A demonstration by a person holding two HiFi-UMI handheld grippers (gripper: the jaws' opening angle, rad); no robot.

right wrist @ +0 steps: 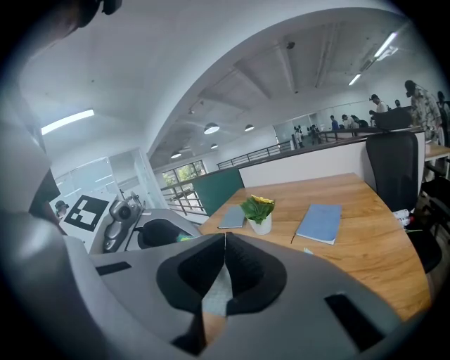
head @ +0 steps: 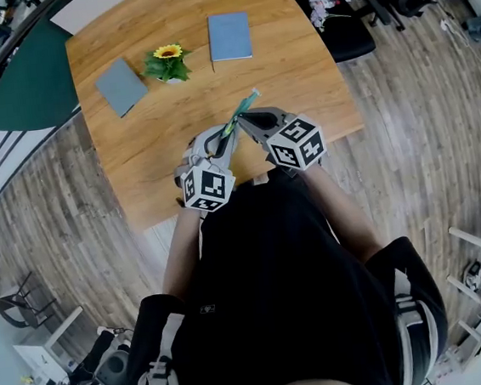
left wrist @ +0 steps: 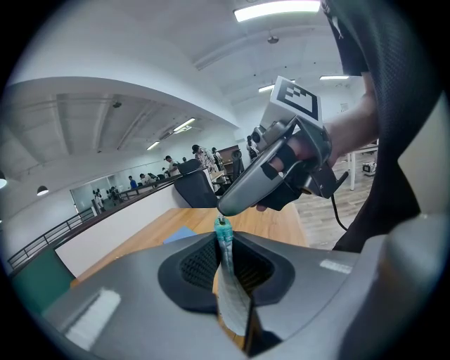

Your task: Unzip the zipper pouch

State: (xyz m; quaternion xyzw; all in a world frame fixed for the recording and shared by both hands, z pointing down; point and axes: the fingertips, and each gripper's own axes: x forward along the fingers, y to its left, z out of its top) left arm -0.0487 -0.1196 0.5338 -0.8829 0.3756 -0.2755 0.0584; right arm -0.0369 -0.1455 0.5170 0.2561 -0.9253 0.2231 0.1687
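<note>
I hold the zipper pouch (head: 249, 103), a thin pale pouch with a teal zipper, in the air over the table's near edge. My left gripper (head: 228, 136) is shut on the pouch's edge; the fabric (left wrist: 229, 285) stands upright between its pads, with the teal zipper end (left wrist: 223, 226) sticking out above. My right gripper (head: 244, 119) meets it from the right, and its tip (left wrist: 225, 209) sits right at that teal end. In the right gripper view the jaws (right wrist: 224, 242) are shut, with pale fabric (right wrist: 218, 295) showing below them; the zipper pull is hidden.
On the wooden table (head: 305, 78) stand a small potted sunflower (head: 167, 63), a blue notebook (head: 230, 36) and a grey notebook (head: 121, 86). A black office chair (head: 347, 31) stands at the table's far right. A green panel (head: 28, 81) borders the left side.
</note>
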